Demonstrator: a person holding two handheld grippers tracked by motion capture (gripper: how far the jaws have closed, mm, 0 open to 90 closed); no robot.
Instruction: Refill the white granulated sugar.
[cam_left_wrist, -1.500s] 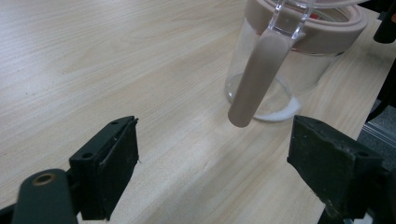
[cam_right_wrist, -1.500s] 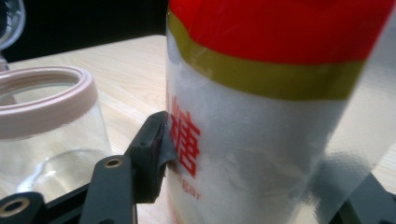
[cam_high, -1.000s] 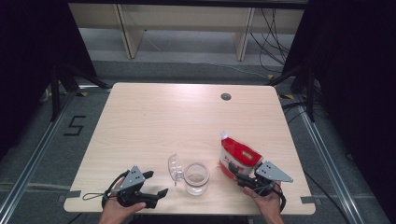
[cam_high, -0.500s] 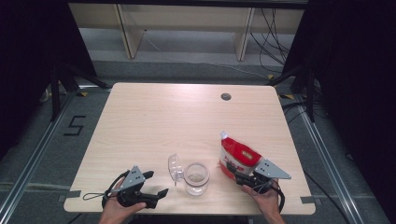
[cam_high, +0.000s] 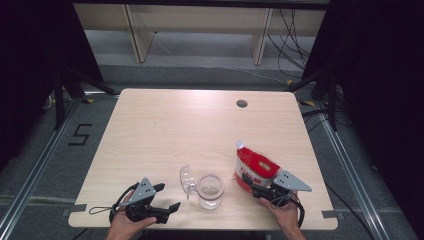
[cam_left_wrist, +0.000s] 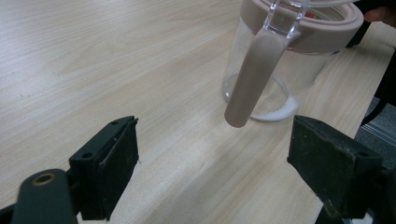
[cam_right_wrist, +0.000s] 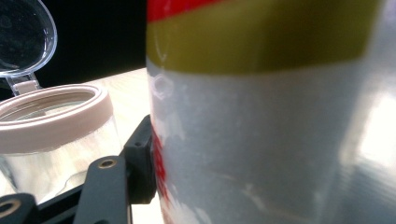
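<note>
Little has shifted since before except right gripper fingers easing wider around the pouch; left gripper fingers apart, so I re-clamp firmly before tipping over the jar.

On the table, the jar stands just left of the pouch.

Red-and-white pouch with yellow band, clear jar, beige rim, pale wood table

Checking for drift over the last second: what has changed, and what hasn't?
Little has moved. The right gripper, its jaws around the red and white pouch, has just been opening slightly. The pouch, the open jar, its flipped-up lid and the open left gripper stayed put.
</note>
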